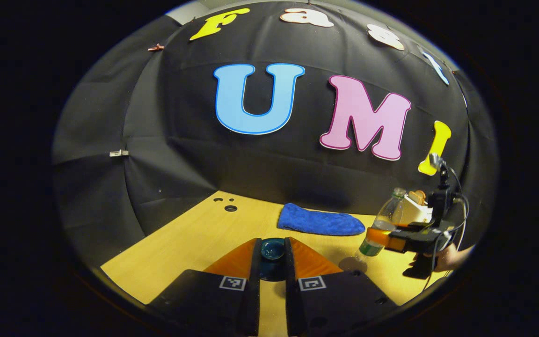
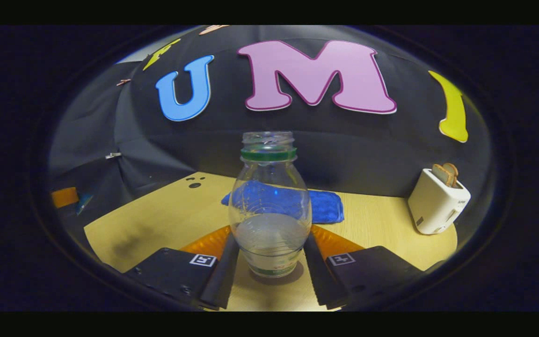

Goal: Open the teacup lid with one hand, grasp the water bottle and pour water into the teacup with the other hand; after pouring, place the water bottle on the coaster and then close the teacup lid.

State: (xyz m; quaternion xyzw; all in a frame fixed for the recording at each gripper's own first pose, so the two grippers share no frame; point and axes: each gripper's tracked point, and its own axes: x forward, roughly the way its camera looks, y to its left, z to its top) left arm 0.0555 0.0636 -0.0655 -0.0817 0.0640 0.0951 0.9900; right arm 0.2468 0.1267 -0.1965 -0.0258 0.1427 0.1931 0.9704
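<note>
My left gripper (image 1: 272,239) is shut on a dark teal teacup lid (image 1: 272,250), held above the wooden table (image 1: 194,243). Far to the left in the right gripper view, that left gripper (image 2: 66,196) shows with a teal piece beside it. A clear, capless water bottle (image 2: 269,210) with a green neck ring is partly filled, and my right gripper (image 2: 272,238) is shut on its lower body. In the left gripper view the bottle (image 1: 382,220) leans, held by the right gripper (image 1: 376,237). Its base is just over a round brownish coaster (image 1: 353,264); I cannot tell whether they touch.
A blue cloth (image 1: 320,222) lies at the back of the table near the wall, also seen as the cloth (image 2: 328,208) behind the bottle. A white toaster (image 2: 438,201) with bread in it stands at the right. A hand (image 1: 452,257) holds the right gripper.
</note>
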